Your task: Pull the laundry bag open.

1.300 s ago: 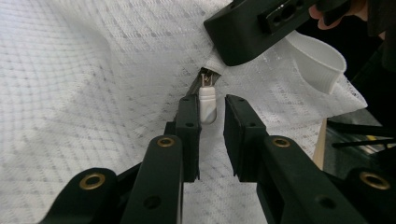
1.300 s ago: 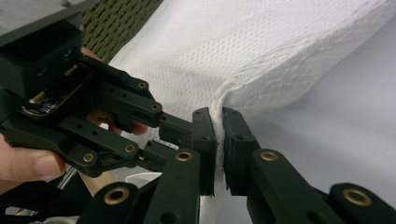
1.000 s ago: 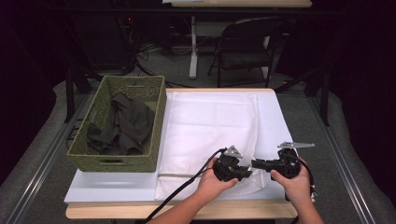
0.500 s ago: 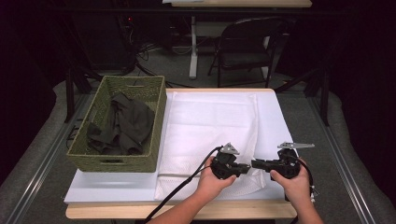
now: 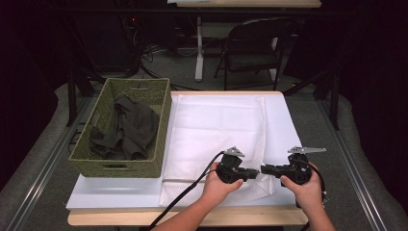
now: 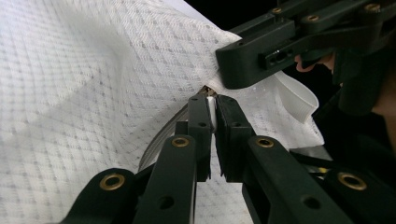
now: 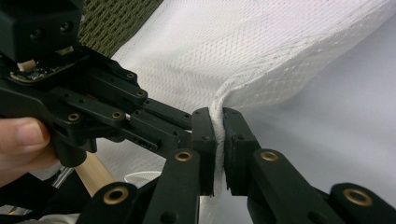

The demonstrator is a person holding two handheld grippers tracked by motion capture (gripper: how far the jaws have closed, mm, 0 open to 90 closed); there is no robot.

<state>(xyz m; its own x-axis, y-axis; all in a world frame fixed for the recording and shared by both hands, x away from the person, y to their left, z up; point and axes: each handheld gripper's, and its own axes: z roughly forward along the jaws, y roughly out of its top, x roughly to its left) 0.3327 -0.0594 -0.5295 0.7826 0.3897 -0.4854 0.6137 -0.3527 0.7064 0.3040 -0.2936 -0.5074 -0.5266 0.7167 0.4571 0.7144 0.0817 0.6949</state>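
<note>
A white mesh cloth (image 5: 216,125) lies spread over the table. Its near right corner is pinched by both grippers, which meet tip to tip near the front edge. My left gripper (image 5: 254,172) points right and is shut on a fold of the cloth (image 6: 93,93), seen between its pads in the left gripper view (image 6: 212,105). My right gripper (image 5: 265,169) points left and is shut on the cloth's hemmed edge (image 7: 289,70), with the fabric squeezed between its pads (image 7: 219,119). Each gripper view shows the other gripper close by: the right one (image 6: 261,60) and the left one (image 7: 93,107).
A green woven basket (image 5: 163,125) stands at the table's left and holds a dark crumpled garment (image 5: 130,127). A white sheet (image 5: 284,125) covers the tabletop under the cloth. A folding chair (image 5: 250,48) stands beyond the far edge.
</note>
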